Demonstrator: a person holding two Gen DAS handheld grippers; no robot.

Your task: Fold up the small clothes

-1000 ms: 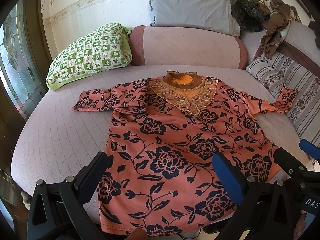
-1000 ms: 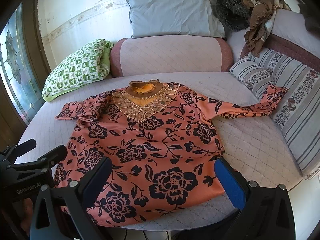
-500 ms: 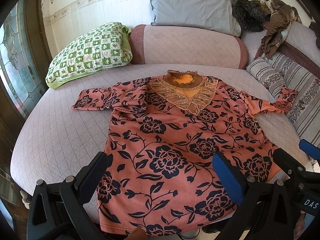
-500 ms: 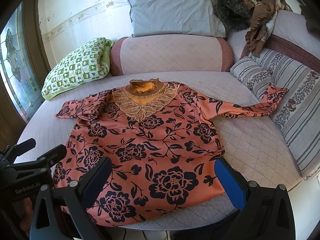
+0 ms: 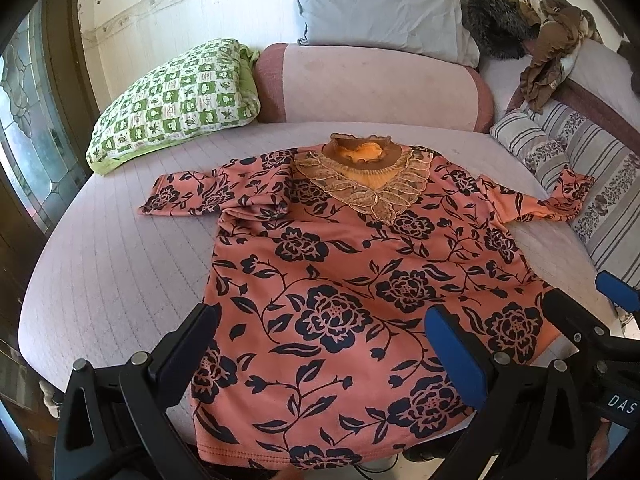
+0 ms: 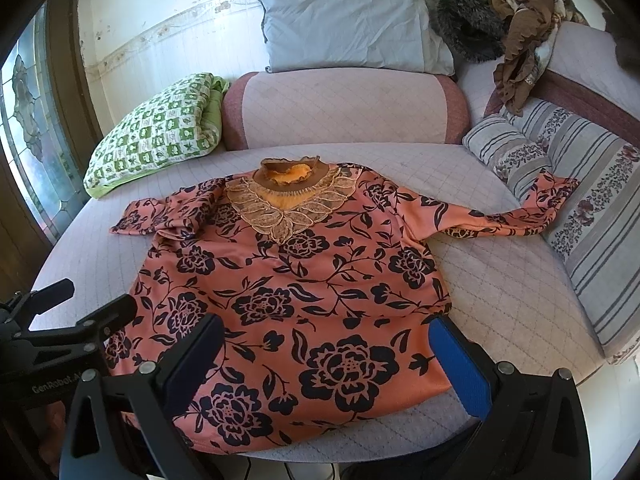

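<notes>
Here we are at the very start of the fold. The floral top lies flat and face up on the quilted bed, its lace collar pointing toward the pink bolster at the back. No fold shows in it anywhere: the body is fully spread, and the hem hangs just over the bed edge nearest the cameras.

The sleeve on the top's left side is bunched and doubled near the shoulder, stretching toward the green checked pillow. The sleeve on the other side runs out long, its cuff resting up against the striped cushion.

The left gripper hovers over the hem end of the top with jaws spread wide, nothing between them. The right gripper hangs beside it over the same end, equally released and empty.

So nothing is done yet, by my reading. Everything remains: sleeves brought in over the body, sides folded, then hem carried up toward the collar. That crumpled sleeve probably wants smoothing first.
</notes>
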